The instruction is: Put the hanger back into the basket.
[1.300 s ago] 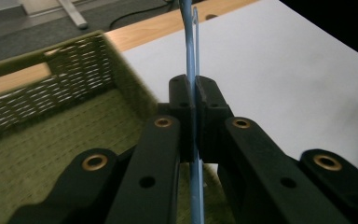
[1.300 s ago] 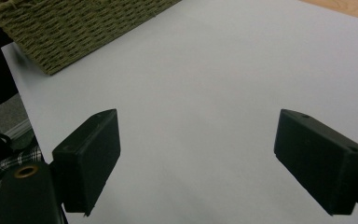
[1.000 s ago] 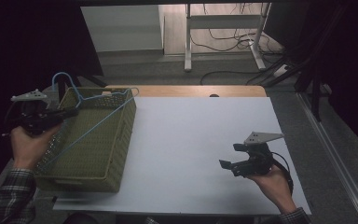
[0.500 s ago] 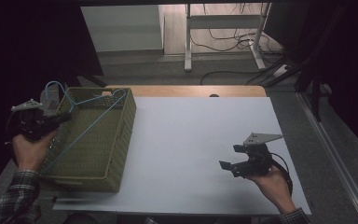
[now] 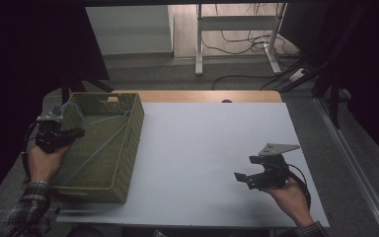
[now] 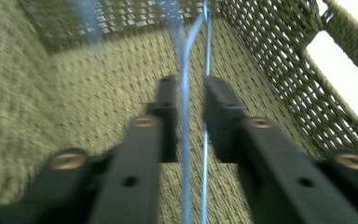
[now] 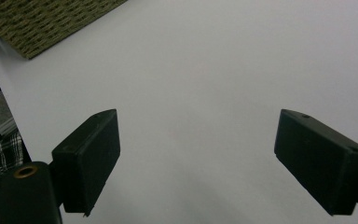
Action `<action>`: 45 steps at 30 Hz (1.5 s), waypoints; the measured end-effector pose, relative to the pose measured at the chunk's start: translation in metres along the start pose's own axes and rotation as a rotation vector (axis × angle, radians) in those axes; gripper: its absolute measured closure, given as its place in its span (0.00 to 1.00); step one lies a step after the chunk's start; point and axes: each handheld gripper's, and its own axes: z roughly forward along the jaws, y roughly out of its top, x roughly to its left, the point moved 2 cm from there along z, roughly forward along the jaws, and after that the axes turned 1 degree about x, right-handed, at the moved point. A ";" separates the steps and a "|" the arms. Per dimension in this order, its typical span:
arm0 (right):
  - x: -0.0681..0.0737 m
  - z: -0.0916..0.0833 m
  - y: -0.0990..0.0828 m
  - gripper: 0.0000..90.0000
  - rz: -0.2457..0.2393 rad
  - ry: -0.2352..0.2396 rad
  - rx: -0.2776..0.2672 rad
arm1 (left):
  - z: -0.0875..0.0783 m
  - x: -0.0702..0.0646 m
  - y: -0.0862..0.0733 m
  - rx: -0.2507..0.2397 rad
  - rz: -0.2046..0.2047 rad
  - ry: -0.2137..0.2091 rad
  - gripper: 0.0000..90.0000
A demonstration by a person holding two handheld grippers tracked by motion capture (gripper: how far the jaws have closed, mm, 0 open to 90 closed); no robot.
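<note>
Blue cord (image 5: 98, 148): being lowered into the woven basket (image 5: 134, 129) at the table's left end.
Left tongs (image 6: 186, 112), just opened a crack, straddle the strands unpinched; open wider before withdrawing to avoid snagging. They sit lower in the basket than earlier. Right tongs (image 7: 196, 154), right of the basket, gape empty.

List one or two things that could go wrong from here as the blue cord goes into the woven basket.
1. The blue cord runs between the left gripper's jaws, which have just been opening; it could snag on them instead of dropping.
2. Cord spans the woven basket and climbs to its rim, so a stretch may slip outside.
</note>
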 end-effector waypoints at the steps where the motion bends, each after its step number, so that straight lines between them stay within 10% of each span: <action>1: 0.000 0.000 0.000 0.15 0.001 -0.001 0.002 | -0.002 -0.002 0.001 -0.003 0.007 0.017 0.68; 4: 0.000 -0.001 -0.001 0.15 -0.004 -0.009 0.000 | -0.010 -0.012 0.003 -0.034 0.050 0.029 0.49; 13: -0.001 -0.004 -0.006 0.11 -0.001 -0.040 0.002 | -0.026 -0.056 0.001 -0.094 0.045 -0.220 0.21; 24: 0.004 -0.011 -0.016 0.04 -0.007 -0.051 0.006 | -0.042 -0.118 -0.016 -0.138 0.143 -0.354 0.13; 34: 0.007 -0.018 -0.028 0.02 -0.008 -0.063 -0.029 | -0.036 -0.153 -0.042 -0.129 0.212 -0.311 0.07; 45: -0.003 -0.010 -0.043 0.02 -0.031 -0.132 -0.023 | -0.023 -0.159 -0.062 -0.082 0.251 -0.260 0.04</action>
